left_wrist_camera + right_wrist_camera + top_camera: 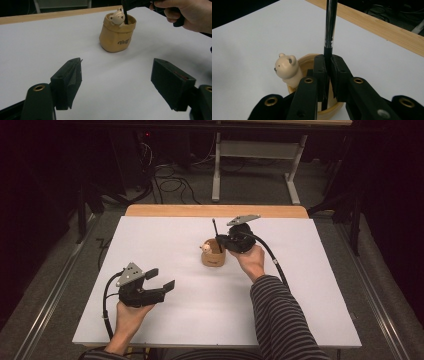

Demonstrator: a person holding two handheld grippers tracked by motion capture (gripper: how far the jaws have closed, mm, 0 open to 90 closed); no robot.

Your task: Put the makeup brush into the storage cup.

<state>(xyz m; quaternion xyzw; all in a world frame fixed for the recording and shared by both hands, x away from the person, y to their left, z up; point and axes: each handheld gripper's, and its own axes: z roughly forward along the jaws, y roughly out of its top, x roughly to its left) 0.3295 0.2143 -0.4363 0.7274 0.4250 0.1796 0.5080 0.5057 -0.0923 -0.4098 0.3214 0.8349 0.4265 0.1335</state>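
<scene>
A tan pot (213, 258) with a small cream bear figure (205, 248) on its rim stands mid-table on the white sheet (300, 285). My right gripper (220, 242) hovers just above the pot, shut on a thin black brush (215, 231) that stands nearly upright with its lower end inside the pot. In the right gripper view the pads (320, 72) pinch the brush (330, 25) above the pot (305, 58), beside the bear (287, 68). My left gripper (162, 279) rests open at the front left. Its view looks between its wide-apart jaws at the pot (117, 35).
The wooden table edge (215, 210) shows beyond the white sheet. Behind it stand a white table frame (216, 170) and cables (170, 182) on the floor. A striped sleeve (285, 320) reaches in from the bottom right.
</scene>
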